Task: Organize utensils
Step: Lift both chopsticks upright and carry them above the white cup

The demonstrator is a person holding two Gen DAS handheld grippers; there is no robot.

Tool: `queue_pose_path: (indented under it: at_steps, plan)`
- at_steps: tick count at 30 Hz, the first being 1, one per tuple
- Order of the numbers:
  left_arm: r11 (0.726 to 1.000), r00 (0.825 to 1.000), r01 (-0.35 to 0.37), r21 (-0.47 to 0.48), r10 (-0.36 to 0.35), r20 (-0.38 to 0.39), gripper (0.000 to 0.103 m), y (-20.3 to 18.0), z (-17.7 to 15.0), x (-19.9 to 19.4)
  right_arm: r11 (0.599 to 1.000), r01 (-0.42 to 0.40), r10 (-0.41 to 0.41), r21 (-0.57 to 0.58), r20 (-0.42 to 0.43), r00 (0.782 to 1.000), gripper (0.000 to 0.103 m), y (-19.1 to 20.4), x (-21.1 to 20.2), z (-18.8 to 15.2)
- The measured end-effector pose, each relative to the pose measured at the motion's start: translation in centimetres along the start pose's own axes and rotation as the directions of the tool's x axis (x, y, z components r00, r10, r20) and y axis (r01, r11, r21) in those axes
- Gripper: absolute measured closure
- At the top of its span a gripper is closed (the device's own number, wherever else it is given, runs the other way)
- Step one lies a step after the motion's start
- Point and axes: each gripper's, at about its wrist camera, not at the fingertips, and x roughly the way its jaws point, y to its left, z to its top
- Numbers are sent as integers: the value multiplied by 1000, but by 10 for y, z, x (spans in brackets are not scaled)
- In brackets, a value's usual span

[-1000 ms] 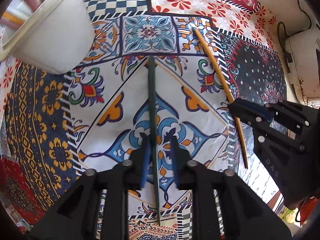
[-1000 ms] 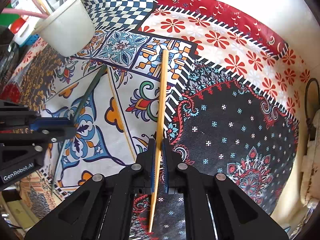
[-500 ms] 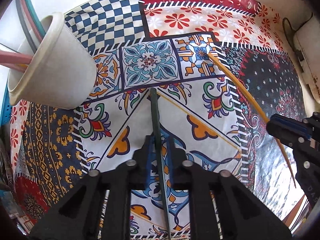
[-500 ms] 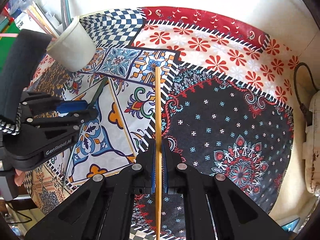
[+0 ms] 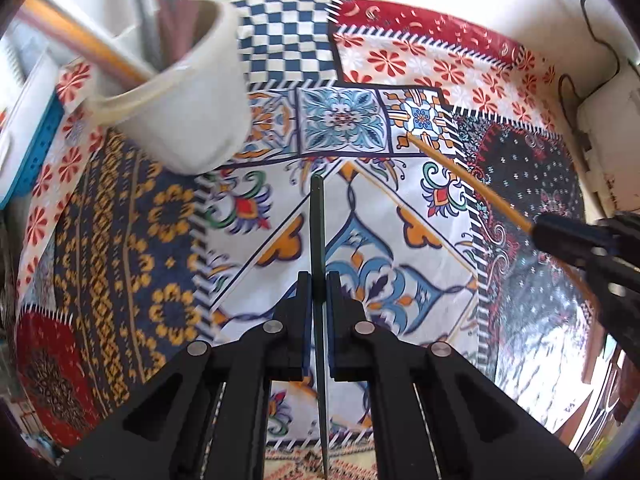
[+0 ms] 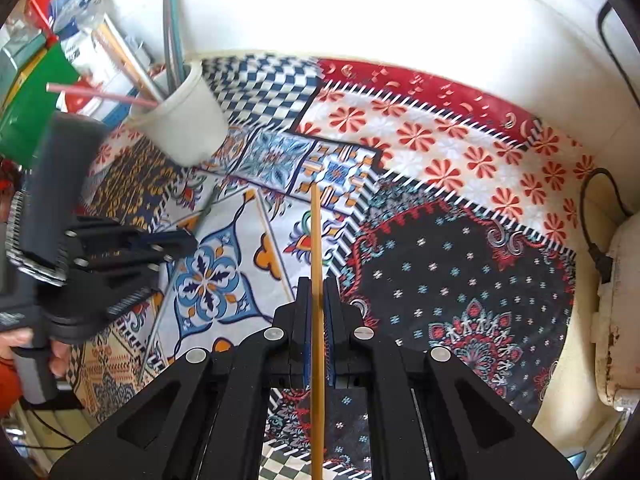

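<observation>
My left gripper (image 5: 319,280) is shut on a dark green chopstick (image 5: 317,224), held above the patterned cloth and pointing forward. My right gripper (image 6: 317,286) is shut on a yellow chopstick (image 6: 315,236), also lifted off the cloth. A white cup (image 5: 180,100) holding several sticks stands at the upper left in the left wrist view, and it also shows in the right wrist view (image 6: 182,120). The yellow chopstick (image 5: 468,184) and right gripper (image 5: 576,240) show at the right in the left wrist view. The left gripper (image 6: 176,240) shows at the left in the right wrist view.
A colourful patchwork cloth (image 6: 460,280) covers the table. Boxes and packets (image 6: 36,92) crowd the far left behind the cup. A white appliance (image 6: 616,300) with a black cable stands at the right edge. A white wall runs along the back.
Both grippers have lifted and pulled back with their chopsticks, so more of the table and the cup's contents show. The left gripper's jaws have closed tighter on the green chopstick.
</observation>
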Motion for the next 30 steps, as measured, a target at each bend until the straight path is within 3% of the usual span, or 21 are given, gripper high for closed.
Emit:
queue_pose_path:
  at_steps: [7,11,13,15,18,25,27,30]
  plan:
    - [992,995,45,-120,-33,99,99,44,-50,-47,997,18,-29,-79,-129,991,101,9,36,-18]
    - [980,986,63,-190,-31,166,99,67,-73,-75,995,43,-53,-95,-110,993,101,11,39,-12]
    - [976,979,58,-208,-14,204,99,73,-81,-89,994,68,-77,-87,-104,992,98,10,41,-2]
    - [973,971,50,-226,6,239,99,76,-87,-101,991,82,-94,-102,-118,989,87,10,48,8]
    - [968,963,56,-244,12,269,99,83,-94,-119,989,108,-121,-99,-141,983,84,8,64,22]
    - [962,944,63,-267,29,329,99,92,-104,-146,984,118,-135,-131,-125,983,86,11,71,39]
    - [961,939,61,-268,36,341,99,93,-104,-150,984,115,-134,-135,-140,981,94,15,77,48]
    - [960,935,70,-272,32,354,99,94,-102,-154,983,122,-141,-136,-143,980,96,22,80,55]
